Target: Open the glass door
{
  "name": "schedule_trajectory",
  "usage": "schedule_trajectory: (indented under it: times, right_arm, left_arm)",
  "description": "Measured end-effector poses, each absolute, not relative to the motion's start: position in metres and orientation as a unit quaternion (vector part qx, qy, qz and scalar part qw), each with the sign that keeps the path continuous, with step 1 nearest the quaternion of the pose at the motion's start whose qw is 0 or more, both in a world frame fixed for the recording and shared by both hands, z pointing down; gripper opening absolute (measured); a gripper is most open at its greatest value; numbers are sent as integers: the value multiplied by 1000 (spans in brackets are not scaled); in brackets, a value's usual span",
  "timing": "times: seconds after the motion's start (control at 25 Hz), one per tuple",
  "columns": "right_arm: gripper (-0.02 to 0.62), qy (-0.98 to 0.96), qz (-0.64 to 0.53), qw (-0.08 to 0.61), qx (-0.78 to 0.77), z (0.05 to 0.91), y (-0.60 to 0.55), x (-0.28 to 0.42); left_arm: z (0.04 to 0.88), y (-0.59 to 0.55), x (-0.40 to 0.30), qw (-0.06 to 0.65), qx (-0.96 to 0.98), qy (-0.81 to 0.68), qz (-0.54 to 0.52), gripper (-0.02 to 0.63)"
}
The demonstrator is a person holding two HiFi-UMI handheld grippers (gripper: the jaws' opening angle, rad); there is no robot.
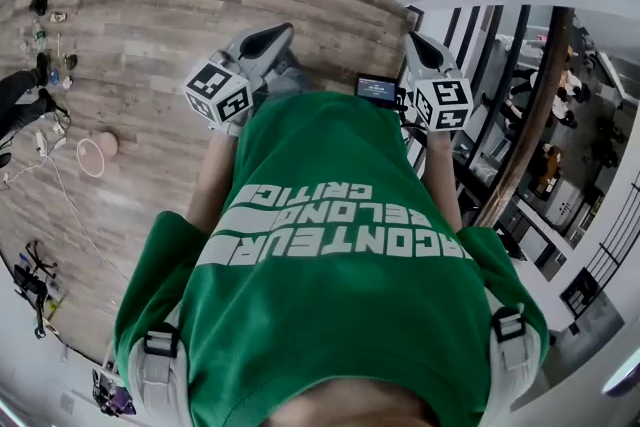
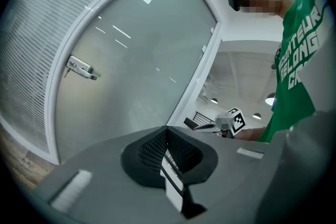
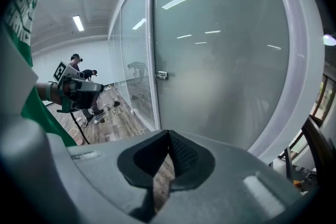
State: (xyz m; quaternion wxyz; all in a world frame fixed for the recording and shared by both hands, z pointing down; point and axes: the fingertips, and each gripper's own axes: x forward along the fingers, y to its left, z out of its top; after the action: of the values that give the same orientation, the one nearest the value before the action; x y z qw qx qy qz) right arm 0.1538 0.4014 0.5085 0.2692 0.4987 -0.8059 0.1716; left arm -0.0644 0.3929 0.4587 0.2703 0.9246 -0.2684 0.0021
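The left gripper (image 1: 268, 43) is held up before the chest, pointing forward, its 2 jaws pressed together on nothing. Ahead stands the frosted glass door (image 2: 136, 71), tall and upright in its white frame (its lever handle (image 2: 81, 67) sits at the door's left edge). The right gripper (image 1: 422, 47) is raised alongside, jaws likewise together and empty.

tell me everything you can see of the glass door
The glass door is a tall frosted pane in a white frame, with light reflections on it. A small silver lever handle sits at mid-height on its edge, beside a glass wall with blinds. It looks shut, upright, and nothing touches it.
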Motion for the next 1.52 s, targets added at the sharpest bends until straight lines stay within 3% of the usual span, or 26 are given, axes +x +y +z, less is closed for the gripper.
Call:
schedule_trajectory:
  times: [0.52,1.12,1.52]
  right_arm:
    - [-8,-796,177,291,501,514,372,125]
    - [-8,-848,155,256,438,512,262,116]
    - [-8,-843,182,236,448,522,185,187]
  left_arm:
    - [463,332,-111,268,924,-272,-4,9]
    - [467,286,-85,283,903,-324,-5,9]
    - [458,209,-32,259,906,-334,10,9]
